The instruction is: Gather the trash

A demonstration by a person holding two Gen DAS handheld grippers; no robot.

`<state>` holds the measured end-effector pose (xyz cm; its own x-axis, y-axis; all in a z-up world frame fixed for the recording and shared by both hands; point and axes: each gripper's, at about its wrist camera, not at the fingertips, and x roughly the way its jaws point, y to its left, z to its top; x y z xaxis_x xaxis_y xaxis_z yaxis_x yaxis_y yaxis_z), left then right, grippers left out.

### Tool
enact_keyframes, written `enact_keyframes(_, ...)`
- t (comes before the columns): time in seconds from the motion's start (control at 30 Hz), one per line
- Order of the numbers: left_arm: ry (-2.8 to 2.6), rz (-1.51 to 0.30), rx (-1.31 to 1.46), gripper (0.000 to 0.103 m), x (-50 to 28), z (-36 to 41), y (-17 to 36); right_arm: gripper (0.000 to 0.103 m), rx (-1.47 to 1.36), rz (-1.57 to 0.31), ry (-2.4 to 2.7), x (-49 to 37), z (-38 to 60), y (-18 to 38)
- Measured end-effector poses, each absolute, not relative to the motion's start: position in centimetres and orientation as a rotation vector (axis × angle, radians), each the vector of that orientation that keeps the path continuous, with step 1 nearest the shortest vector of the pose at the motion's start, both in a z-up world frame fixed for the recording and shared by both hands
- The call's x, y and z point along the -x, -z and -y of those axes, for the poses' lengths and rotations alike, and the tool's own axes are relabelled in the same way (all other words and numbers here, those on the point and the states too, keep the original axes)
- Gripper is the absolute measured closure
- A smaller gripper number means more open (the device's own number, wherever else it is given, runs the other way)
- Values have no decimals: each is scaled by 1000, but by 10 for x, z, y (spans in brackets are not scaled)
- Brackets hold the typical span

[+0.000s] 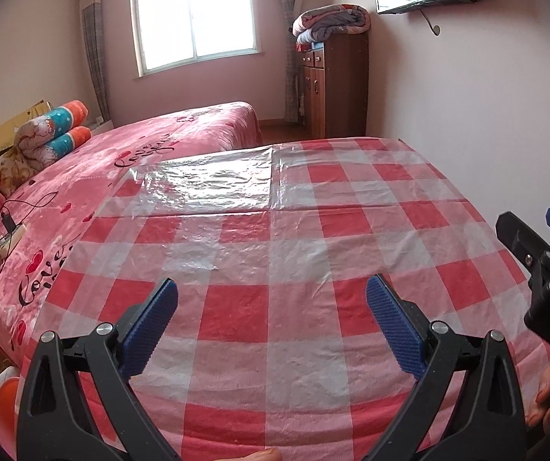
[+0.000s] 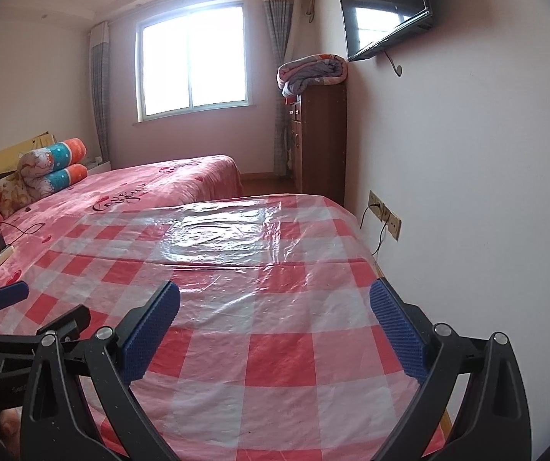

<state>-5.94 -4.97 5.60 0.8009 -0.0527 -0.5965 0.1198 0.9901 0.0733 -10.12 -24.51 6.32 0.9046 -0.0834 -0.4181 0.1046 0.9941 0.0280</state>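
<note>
A table covered with a red-and-white checked plastic cloth (image 1: 275,253) fills the foreground of both wrist views (image 2: 259,307). I see no trash on it. My left gripper (image 1: 272,296) hovers open over the near part of the cloth, its blue pads wide apart and holding nothing. My right gripper (image 2: 274,299) is likewise open and holding nothing above the cloth. In the left wrist view the right gripper (image 1: 536,238) shows at the right edge; in the right wrist view the left gripper (image 2: 25,307) shows at the lower left. Both are held by a person's hands.
A bed with a pink cover (image 1: 140,150) stands along the table's left side, with rolled blankets (image 1: 56,130) and a power strip with cables (image 1: 8,238) on it. A wooden cabinet (image 1: 332,84) stands at the far wall. The white wall (image 2: 467,192) with sockets (image 2: 384,215) runs on the right.
</note>
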Motion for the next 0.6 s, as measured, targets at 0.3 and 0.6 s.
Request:
enact_keyframes(0.3, 66, -624, -118, 4, 54, 53, -55, 5, -72, -426, 91, 101, 247, -64)
enact_keyframes(0.6, 60, -622, -108, 4, 53, 51, -53, 5, -78, -432, 78, 100, 246, -64)
